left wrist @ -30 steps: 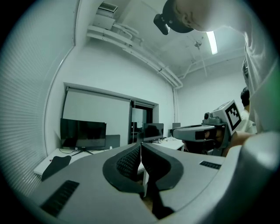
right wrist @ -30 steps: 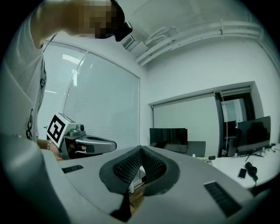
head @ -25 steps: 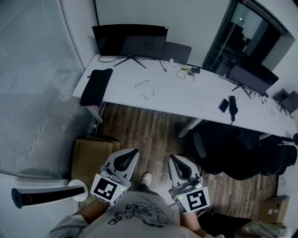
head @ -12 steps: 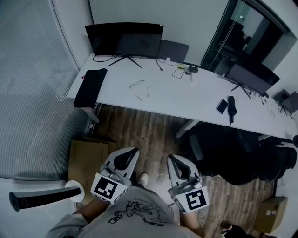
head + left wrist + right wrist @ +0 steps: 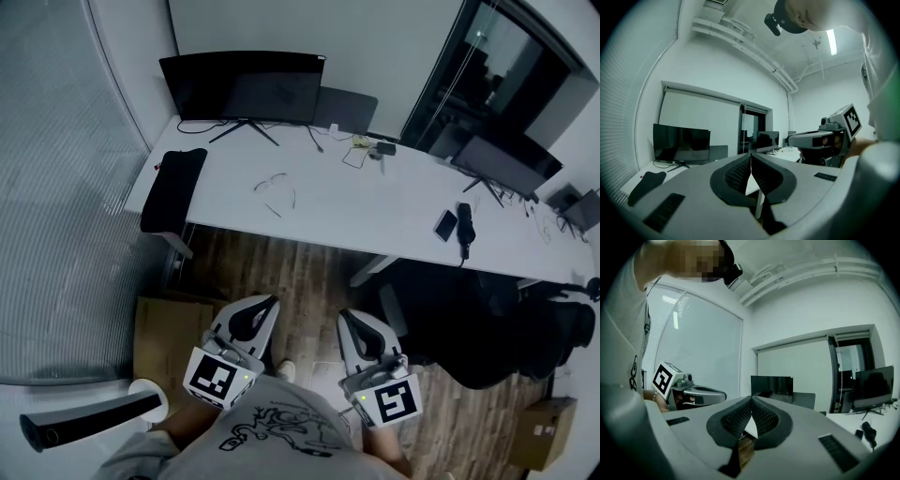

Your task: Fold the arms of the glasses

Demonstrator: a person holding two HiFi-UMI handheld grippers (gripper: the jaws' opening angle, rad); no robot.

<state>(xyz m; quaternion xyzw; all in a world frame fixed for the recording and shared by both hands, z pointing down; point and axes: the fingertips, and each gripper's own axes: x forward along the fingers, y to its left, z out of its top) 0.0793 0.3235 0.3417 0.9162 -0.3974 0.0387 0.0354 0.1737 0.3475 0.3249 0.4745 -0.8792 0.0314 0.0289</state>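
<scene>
Nearest the camera, at bottom centre of the head view: two hand-held grippers, held side by side and roughly level above the wooden floor (image 5: 281,267). Left hand-held gripper (image 5: 265,307) with jaws pressed together on nothing; right hand-held gripper (image 5: 349,323) likewise closed and empty. Apparently kept shut and aimed toward the desk, with no work yet within reach.

On the floor around them: two boxes, a cardboard box (image 5: 169,328) at lower left and a second cardboard box (image 5: 539,431) at lower right. Also one dark office chair (image 5: 487,319) at centre right.

Farther up, across the middle of the frame: one long white desk (image 5: 375,202). Toward its left half, well apart from both grippers: one pair of glasses (image 5: 275,192), lying flat, arms seemingly spread open though too small for certainty. Judged untouched, folding not begun. Probably laid alone on a bare patch for easy access from either side.

Draped over the desk's left end: one black pad (image 5: 172,187). Toward the right end: one phone (image 5: 445,225), just beside one black stick-shaped device (image 5: 465,223).

Farthest back: two screens, an upper-left monitor (image 5: 239,86) on its stand against the wall and an upper-right monitor (image 5: 506,161). Between them, a small tangle of cables (image 5: 361,150), presumably pushed back to spare the working surface.
</scene>
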